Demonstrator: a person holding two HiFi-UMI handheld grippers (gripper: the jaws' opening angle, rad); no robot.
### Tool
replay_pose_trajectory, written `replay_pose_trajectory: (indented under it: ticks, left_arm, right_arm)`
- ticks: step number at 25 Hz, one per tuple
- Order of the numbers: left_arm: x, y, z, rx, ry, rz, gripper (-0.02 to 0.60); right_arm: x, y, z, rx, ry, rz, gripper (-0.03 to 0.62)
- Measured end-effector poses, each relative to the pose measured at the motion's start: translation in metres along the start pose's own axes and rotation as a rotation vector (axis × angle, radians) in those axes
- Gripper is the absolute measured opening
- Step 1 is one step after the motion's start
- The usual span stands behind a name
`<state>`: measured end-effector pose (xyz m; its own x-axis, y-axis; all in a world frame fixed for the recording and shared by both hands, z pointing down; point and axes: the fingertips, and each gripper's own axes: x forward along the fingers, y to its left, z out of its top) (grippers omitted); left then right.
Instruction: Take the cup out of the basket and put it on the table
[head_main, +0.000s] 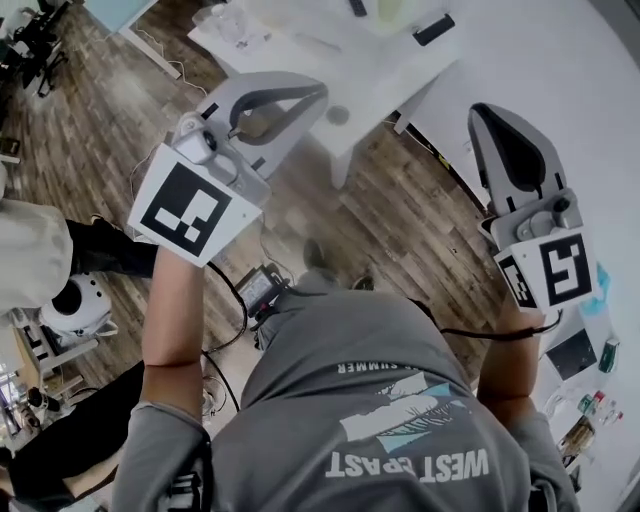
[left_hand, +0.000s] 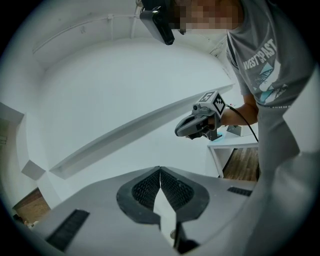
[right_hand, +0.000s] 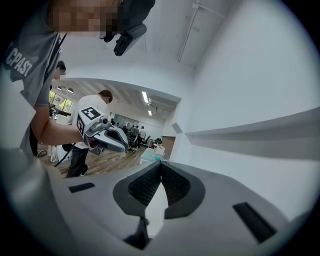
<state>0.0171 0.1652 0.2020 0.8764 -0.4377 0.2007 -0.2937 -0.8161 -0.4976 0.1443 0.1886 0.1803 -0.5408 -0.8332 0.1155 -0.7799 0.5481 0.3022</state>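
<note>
No cup and no basket show in any view. My left gripper (head_main: 318, 93) is held up over the wooden floor, with its jaws shut and nothing between them. In the left gripper view its pads meet tip to tip at the left gripper (left_hand: 160, 169), which points at a white wall. My right gripper (head_main: 482, 118) is raised at the right, also shut and empty. In its own view the right gripper (right_hand: 161, 163) has its jaws closed together. Each gripper sees the other: the right gripper (left_hand: 196, 125) and the left gripper (right_hand: 112, 139).
A white table (head_main: 335, 75) stands ahead with a black flat object (head_main: 433, 29) and small items on it. A large white surface (head_main: 560, 70) fills the upper right. Another person (head_main: 30, 262) and a white device (head_main: 75, 305) are at the left. Cables lie on the wooden floor (head_main: 400, 215).
</note>
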Motion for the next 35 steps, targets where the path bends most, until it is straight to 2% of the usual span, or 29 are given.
replay_pose_trajectory:
  ticks: [10, 17, 27, 35]
  left_arm:
    - [0.006, 0.079, -0.046, -0.002, -0.076, -0.059, 0.011]
    - [0.029, 0.097, -0.053, -0.013, -0.089, -0.078, 0.011]
    - [0.093, 0.118, -0.051, 0.006, 0.001, -0.018, 0.011]
    - [0.127, 0.128, -0.061, -0.023, 0.050, 0.011, 0.011]
  right_arm:
    - [0.089, -0.015, 0.010, -0.019, 0.052, -0.076, 0.012]
    - [0.106, -0.041, 0.006, -0.026, 0.074, -0.086, 0.012]
    - [0.129, -0.112, -0.020, -0.006, 0.022, 0.005, 0.012]
    - [0.147, -0.151, -0.040, 0.009, 0.013, 0.044, 0.013]
